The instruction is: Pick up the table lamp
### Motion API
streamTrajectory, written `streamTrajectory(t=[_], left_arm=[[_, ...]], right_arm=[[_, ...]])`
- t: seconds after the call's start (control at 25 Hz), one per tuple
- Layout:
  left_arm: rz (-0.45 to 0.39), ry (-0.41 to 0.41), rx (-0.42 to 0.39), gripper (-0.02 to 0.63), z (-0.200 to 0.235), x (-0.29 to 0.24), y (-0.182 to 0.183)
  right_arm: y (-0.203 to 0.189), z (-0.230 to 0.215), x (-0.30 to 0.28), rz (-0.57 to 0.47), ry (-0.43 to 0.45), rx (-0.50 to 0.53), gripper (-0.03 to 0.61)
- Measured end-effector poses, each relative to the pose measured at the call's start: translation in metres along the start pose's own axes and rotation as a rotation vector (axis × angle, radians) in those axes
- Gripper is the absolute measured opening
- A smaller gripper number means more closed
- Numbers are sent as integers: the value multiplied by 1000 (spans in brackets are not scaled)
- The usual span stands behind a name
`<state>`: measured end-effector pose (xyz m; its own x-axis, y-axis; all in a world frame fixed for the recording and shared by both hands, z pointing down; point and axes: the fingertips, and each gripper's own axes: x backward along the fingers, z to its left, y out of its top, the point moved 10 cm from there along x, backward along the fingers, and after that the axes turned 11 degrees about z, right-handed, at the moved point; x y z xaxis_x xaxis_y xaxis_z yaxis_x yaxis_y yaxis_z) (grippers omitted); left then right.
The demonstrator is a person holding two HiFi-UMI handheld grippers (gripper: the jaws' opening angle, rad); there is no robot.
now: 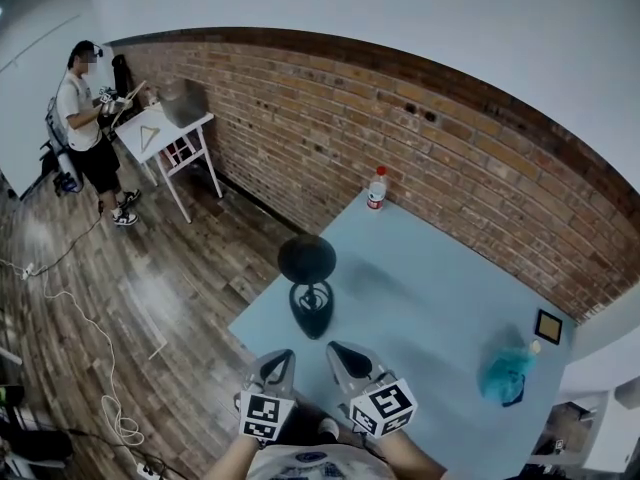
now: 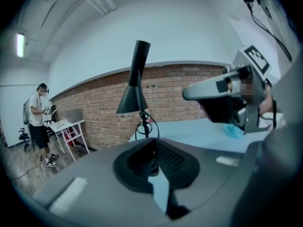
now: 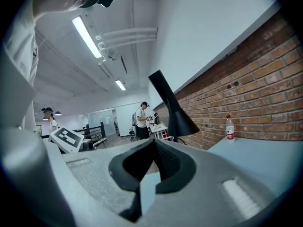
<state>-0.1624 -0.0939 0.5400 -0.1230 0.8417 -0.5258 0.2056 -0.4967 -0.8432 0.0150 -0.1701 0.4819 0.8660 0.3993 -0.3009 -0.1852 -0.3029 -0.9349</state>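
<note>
Left gripper (image 1: 281,361) and right gripper (image 1: 340,352), both closed and empty, near the table lamp (image 1: 309,290) on the bench (image 1: 440,288); one should open before reaching its stem.

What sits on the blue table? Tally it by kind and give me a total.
Table lamp: 1
Bottle: 1
Crumpled teal item: 1
Small dark square with a pale border: 1
Total: 4
</note>
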Motion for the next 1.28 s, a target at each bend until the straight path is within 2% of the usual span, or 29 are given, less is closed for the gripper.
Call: streamTrajectory(t=[0.36,0.68,1.04,1.16,1.2,1.28], left_arm=[[0,-122,-62,-8,41,-47,11],[-4,-245,-111,-8,78,-86,14],[7,-394,-144,-5,87,-112,9],[15,-444,-155,26,83,-117,8],[18,-459,-157,39,82,-119,6],[26,-484,-153,59,80,-124,4]], right_arm=[[14,-17,-47,10,-78,-32,-2],[21,-26,-81,-4,-197,-66,0],[23,-32,-91,-33,-285,-102,2],[25,-33,-92,-41,-303,-113,6],[25,-34,-92,-42,-305,-119,42],[25,-34,-93,-42,-304,-130,55]])
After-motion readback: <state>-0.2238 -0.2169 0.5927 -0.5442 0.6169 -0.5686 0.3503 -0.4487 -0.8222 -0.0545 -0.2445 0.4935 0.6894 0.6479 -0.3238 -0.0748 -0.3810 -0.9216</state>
